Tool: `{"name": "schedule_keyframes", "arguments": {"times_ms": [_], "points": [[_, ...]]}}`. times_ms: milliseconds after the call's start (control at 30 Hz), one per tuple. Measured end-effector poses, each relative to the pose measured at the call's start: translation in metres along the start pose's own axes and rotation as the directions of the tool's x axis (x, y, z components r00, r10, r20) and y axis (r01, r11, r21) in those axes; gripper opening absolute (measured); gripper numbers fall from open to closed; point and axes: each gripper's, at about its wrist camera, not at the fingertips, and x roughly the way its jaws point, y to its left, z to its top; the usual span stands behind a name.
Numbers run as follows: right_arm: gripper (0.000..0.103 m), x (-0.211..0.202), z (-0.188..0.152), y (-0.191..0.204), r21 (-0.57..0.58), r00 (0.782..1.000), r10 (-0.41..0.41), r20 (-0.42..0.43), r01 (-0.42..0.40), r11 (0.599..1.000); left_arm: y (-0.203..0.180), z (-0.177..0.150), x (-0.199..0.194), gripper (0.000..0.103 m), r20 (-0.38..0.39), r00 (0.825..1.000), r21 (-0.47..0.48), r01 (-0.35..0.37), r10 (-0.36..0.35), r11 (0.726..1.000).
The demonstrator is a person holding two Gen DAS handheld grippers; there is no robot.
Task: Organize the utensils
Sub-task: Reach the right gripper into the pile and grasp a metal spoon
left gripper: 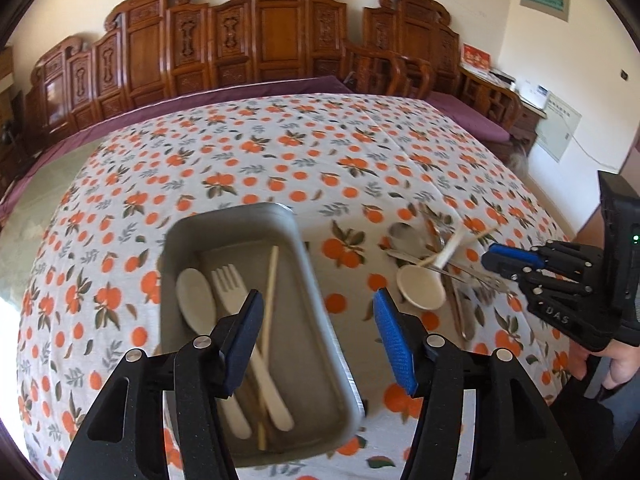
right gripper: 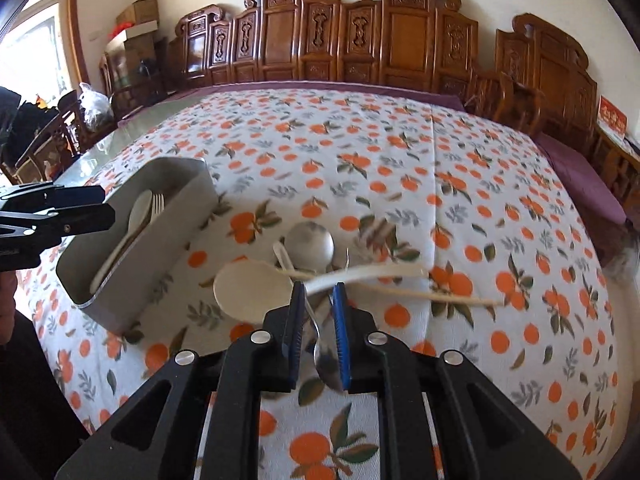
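Observation:
A grey metal tray [left gripper: 236, 216] lies under my left gripper [left gripper: 320, 320], which hangs open above it with nothing between its pads. Inside the tray are a white spoon [left gripper: 194, 296], a white fork [left gripper: 228, 284] and chopsticks [left gripper: 272, 280]. To the tray's right is a loose pile: a white ladle spoon [right gripper: 252, 288], a large metal spoon [right gripper: 310, 246], a chopstick [right gripper: 440, 298] and a small metal spoon [right gripper: 324, 360]. My right gripper [right gripper: 319, 292] hovers over this pile with its jaws a narrow gap apart. The small metal spoon shows through the gap, and no pad visibly presses on it.
The table wears a cloth [right gripper: 400, 184] printed with oranges. A carved wooden bench [left gripper: 280, 40] with a purple cushion runs along the far edge. Boxes [right gripper: 136, 24] and chairs stand at the far left. A hand [left gripper: 616, 368] holds the right gripper's handle.

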Motion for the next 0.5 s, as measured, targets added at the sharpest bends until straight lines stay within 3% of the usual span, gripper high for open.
{"name": "schedule_keyframes", "arguments": {"times_ms": [133, 267, 500], "points": [[0.017, 0.005, -0.013, 0.002, -0.013, 0.999, 0.001, -0.035, -0.002, 1.0, -0.01, -0.003, 0.002, 0.055, -0.006, 1.0, 0.02, 0.012, -0.012, 1.0], [0.031, 0.01, -0.021, 0.004, -0.037, 0.998, -0.024, -0.055, 0.022, 0.999, -0.018, -0.006, 0.004, 0.055, -0.016, 1.0, 0.038, 0.017, -0.016, 0.999], [0.033, 0.022, -0.028, 0.013, -0.081, 0.995, -0.048, -0.091, 0.04, 0.996, -0.023, -0.01, 0.008, 0.055, -0.026, 0.999, 0.046, 0.022, -0.021, 0.999]]}}
